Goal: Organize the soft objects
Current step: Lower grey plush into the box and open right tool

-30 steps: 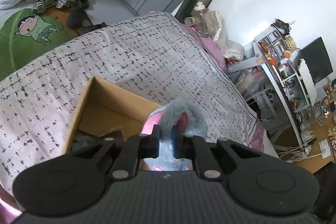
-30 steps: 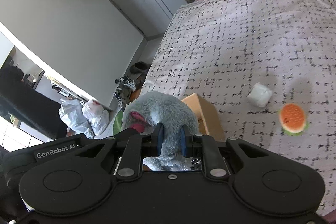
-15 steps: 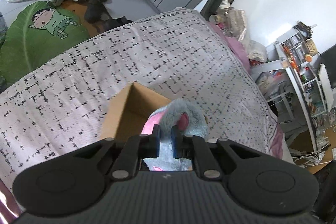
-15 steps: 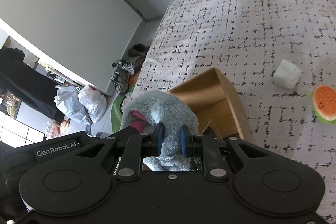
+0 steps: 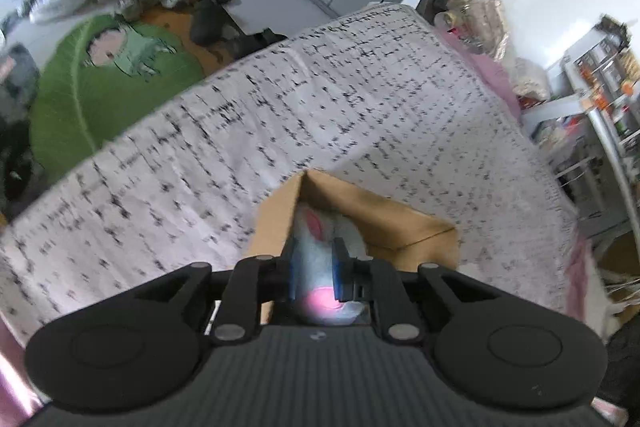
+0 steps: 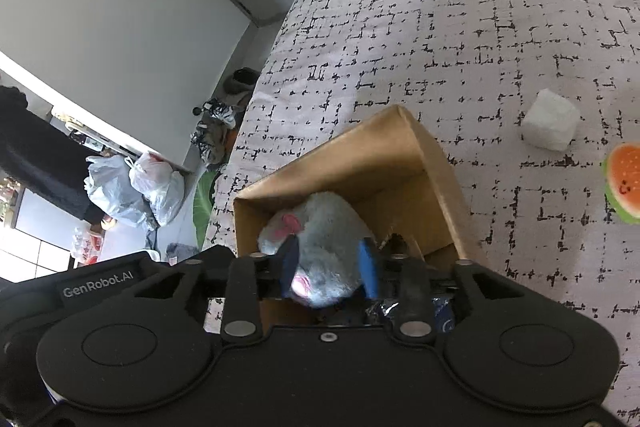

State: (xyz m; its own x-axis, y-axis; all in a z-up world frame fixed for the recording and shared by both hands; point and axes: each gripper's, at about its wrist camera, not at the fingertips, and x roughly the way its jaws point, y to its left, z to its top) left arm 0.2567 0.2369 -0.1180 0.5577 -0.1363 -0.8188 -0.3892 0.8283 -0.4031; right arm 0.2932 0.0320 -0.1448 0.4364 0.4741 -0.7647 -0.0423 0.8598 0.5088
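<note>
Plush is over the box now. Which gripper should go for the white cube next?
Right. Its view shows the white cube and watermelon plush lying on the bedspread beyond the cardboard box; its jaws are opening around the grey plush. The left view shows neither.

Plush toy (image 6: 320,227) in box (image 6: 436,163) on bed (image 6: 480,27)
</note>
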